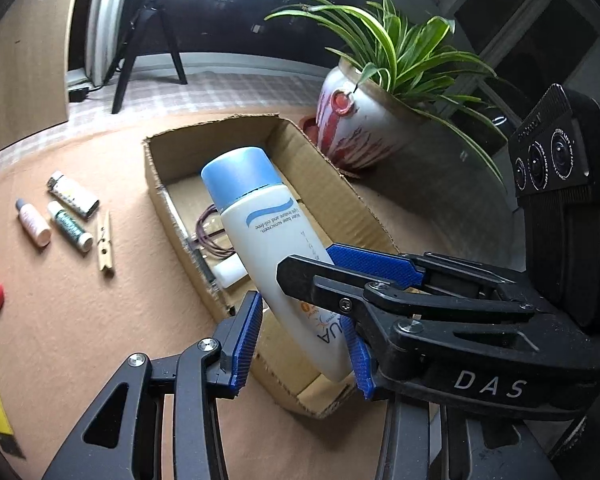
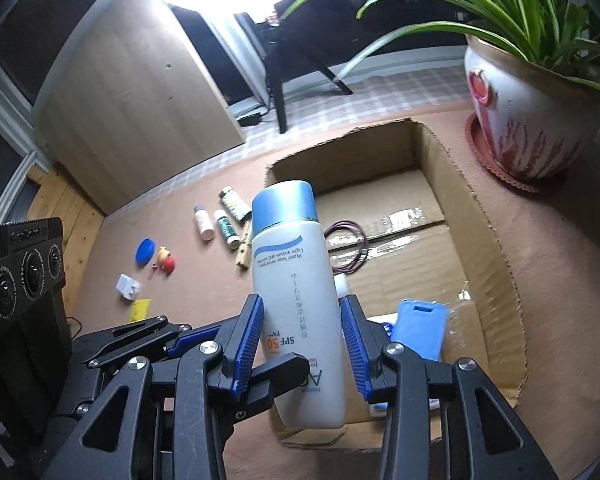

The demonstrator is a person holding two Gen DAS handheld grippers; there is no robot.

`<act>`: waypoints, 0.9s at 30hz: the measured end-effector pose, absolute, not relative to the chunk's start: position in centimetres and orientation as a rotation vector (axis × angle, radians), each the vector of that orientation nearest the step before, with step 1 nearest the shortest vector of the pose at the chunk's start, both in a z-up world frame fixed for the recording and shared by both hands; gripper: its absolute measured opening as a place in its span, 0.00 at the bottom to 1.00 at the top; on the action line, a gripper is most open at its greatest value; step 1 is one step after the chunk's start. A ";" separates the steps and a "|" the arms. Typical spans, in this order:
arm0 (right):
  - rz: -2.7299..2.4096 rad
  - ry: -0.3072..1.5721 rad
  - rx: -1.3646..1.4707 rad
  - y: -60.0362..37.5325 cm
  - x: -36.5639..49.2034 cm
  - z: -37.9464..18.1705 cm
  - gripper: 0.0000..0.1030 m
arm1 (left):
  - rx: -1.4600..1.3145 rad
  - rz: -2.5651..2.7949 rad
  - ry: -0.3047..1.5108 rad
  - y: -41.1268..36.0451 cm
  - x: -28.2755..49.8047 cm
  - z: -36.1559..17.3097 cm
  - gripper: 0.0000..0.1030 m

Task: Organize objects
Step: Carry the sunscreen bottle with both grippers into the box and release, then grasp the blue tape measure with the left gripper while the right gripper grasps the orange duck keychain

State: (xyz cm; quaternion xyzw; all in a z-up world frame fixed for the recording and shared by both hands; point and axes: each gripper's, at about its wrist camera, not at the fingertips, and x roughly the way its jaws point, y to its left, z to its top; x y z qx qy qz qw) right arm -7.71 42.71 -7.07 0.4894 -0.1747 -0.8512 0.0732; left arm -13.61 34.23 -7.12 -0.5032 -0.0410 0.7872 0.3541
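Off to the left on the brown tabletop (image 1: 80,320) a little row of things is lying loose — a lighter (image 1: 73,194), a small pink bottle (image 1: 33,222), a small green bottle (image 1: 70,226) and a wooden clothespin (image 1: 105,246), with a red and yellow toy (image 2: 165,260), a blue cap (image 2: 145,251) and a white plug (image 2: 127,287) further out. Moving right, both grippers are meeting on one white sunscreen bottle (image 1: 268,240) with a blue cap, which is hanging tilted above the near end of the open cardboard box (image 1: 364,208). The left gripper (image 1: 304,344) is clamping the bottle's lower body between its blue pads, and the right gripper (image 2: 302,344) is pressing on the same bottle from either side — so it is being held by both at once. Inside the box a coil of purple cord (image 2: 348,248) and a flat blue case (image 2: 420,330) are lying on the bottom. Beyond the box's right wall a spider plant in a red and white pot (image 1: 360,132) is standing on the table.
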 end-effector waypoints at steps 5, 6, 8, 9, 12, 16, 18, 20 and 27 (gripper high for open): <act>-2.576 -0.481 1.470 43.0 -8.0 -7.4 0.37 | -1.299 2.039 -0.064 35.4 -14.0 -7.6 0.43; -2.604 -0.448 1.472 42.8 -8.0 -7.3 0.45 | -1.298 2.048 -0.040 35.6 -14.0 -7.6 0.51; -2.650 -0.415 1.451 42.8 -7.9 -7.0 0.61 | -1.306 2.069 -0.011 35.8 -14.0 -7.7 0.79; -2.686 -0.399 1.438 42.8 -7.8 -6.8 0.66 | -1.300 2.081 -0.006 35.7 -14.0 -7.6 0.82; -2.704 -0.396 1.436 43.1 -7.6 -6.7 0.68 | -1.298 2.100 0.012 35.2 -14.0 -7.6 0.82; -2.709 -0.381 1.441 42.8 -7.5 -6.6 0.68 | -1.307 2.121 -0.001 33.6 -14.1 -7.5 0.82; -2.713 -0.374 1.437 42.3 -7.3 -6.5 0.68 | -1.309 2.137 -0.010 32.6 -14.1 -7.4 0.82; -2.711 -0.370 1.438 41.8 -7.2 -6.5 0.68 | -1.318 2.151 -0.024 31.3 -14.0 -7.3 0.82; -2.732 -0.292 1.343 38.5 -6.4 -5.7 0.67 | -1.335 2.236 -0.053 25.7 -13.1 -6.7 0.82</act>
